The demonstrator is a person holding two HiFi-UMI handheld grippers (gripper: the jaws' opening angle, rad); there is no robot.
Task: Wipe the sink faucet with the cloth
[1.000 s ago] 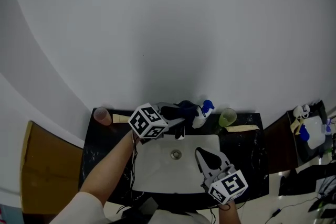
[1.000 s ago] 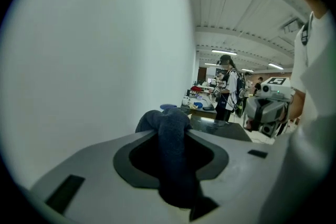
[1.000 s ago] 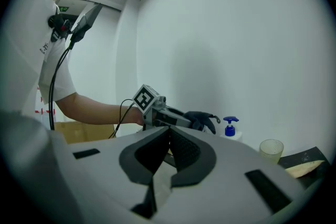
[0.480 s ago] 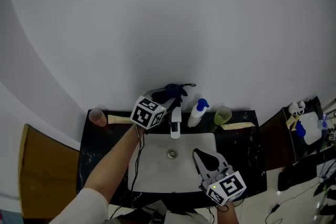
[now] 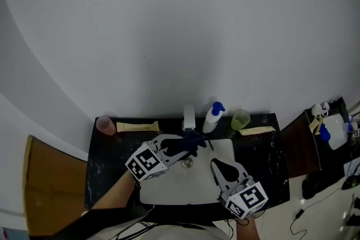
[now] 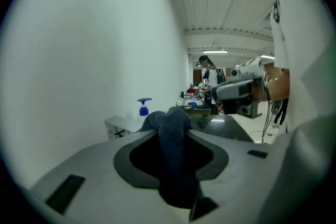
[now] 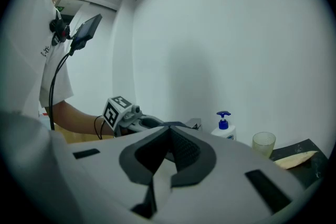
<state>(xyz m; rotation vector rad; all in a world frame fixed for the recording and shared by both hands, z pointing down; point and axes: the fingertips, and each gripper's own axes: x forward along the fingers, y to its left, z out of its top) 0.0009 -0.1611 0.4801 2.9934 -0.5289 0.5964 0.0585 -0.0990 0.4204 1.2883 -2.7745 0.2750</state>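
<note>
The pale faucet [image 5: 189, 117] stands at the back of the white sink [image 5: 169, 191]. My left gripper [image 5: 184, 144] reaches over the basin just in front of the faucet, shut on a dark blue cloth [image 5: 194, 140]. Its jaws have just closed a little further on that cloth. The left gripper view shows the cloth [image 6: 173, 160] bunched between the jaws, with the faucet [image 6: 119, 126] beyond and apart from it. My right gripper [image 5: 215, 162] is shut and empty over the sink's front right. The right gripper view has the left gripper's marker cube [image 7: 116, 109] and the faucet [image 7: 195, 124] ahead.
On the black counter [image 5: 101, 171] stand a pink cup [image 5: 104, 124], a flat packet [image 5: 136, 126], a soap bottle with a blue pump [image 5: 212, 117], a green cup [image 5: 241, 120] and another packet [image 5: 257, 131]. A white wall rises right behind the faucet.
The left gripper swept the cloth from the faucet's right side up over its back, then drew back and down toward me; the cloth now hangs over the basin. The right gripper kept still.
</note>
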